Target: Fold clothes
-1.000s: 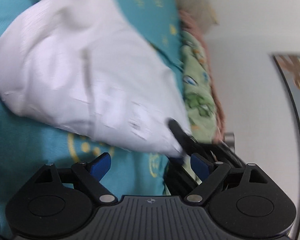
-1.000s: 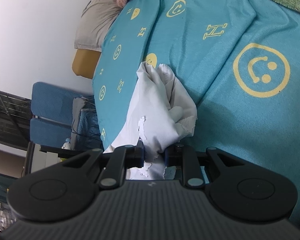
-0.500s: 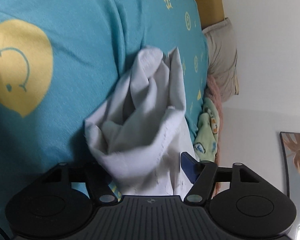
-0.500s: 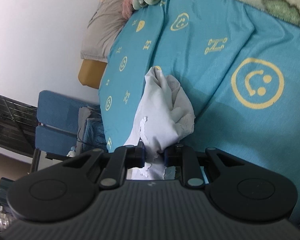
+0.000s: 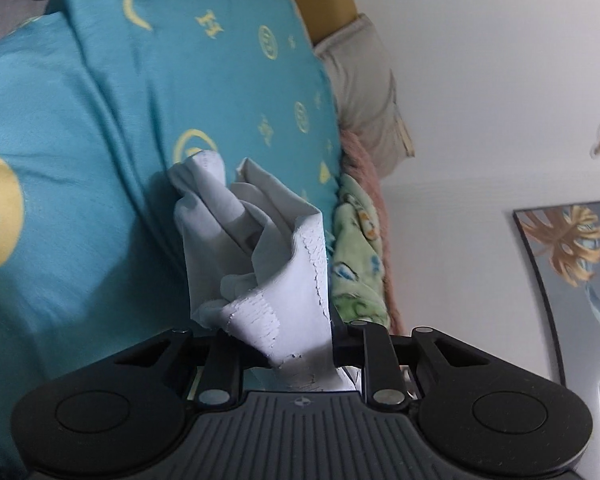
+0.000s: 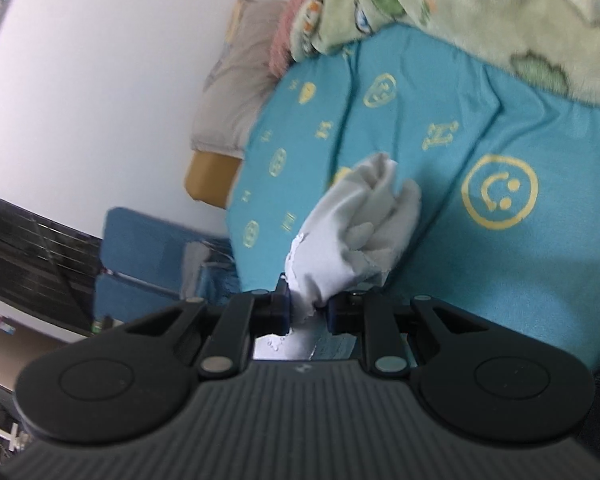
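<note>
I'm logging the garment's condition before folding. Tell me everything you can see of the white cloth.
The white cloth is a thin, soft-looking fabric, bunched into loose crumpled folds rather than spread flat. One edge carries a cracked, flaking white print. It hangs over the teal patterned bedsheet. The left gripper and right gripper each have their jaws pinched on it.

Teal sheet (image 6: 480, 280) open — fleece blanket (image 6: 480, 12) bounds far edge.

The left gripper (image 5: 284, 344) and the right gripper (image 6: 306, 306) are each clamped on a bunch of white garment (image 5: 260, 256), fingers pointing forward.
</note>
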Demonstrator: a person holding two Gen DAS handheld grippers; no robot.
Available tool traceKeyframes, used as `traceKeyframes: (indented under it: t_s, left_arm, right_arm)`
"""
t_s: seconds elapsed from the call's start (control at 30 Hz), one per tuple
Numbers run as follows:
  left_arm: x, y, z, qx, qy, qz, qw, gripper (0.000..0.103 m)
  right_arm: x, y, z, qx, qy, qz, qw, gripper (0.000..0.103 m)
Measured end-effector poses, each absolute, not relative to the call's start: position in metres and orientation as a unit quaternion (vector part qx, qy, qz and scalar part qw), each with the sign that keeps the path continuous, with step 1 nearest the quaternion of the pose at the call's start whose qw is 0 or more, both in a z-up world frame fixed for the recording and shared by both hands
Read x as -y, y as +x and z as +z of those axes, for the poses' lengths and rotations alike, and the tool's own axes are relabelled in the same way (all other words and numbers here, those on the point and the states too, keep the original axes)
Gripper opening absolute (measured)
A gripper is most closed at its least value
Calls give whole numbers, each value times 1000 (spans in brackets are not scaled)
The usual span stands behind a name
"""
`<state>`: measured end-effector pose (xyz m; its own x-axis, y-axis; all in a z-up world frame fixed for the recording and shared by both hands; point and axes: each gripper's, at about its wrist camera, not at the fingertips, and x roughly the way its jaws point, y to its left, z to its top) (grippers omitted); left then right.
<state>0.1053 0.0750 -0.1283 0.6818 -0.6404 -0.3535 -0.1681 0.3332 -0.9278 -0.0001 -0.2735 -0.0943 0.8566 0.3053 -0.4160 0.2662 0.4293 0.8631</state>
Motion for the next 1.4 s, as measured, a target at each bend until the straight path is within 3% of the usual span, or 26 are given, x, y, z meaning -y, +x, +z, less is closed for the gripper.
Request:
traceKeyframes:
  t_s: [0.43, 0.7, 1.03, 1.17, 1.4]
  left_arm:
    - [29, 108, -62, -454, -485, -186, 724, 23]
    - [162, 172, -38, -495, -426, -219, 725, 23]
    - [373, 254, 26, -422, -401, -393, 712, 25]
    - [432, 253, -8, -410, -324, -424, 740, 26]
    - [433, 224, -101, -452, -183, -426, 762, 30]
  right_arm:
    - [362, -30, -54, -260, 562, -13, 785, 20]
    - [471, 8, -39, -258, 547, -61, 794, 20]
    - [606, 42, 76, -92, 394, -142, 903, 20]
    - [626, 34, 41, -112, 363, -216, 900, 20]
    - [622, 6, -57, -216, 393, -252, 857, 20]
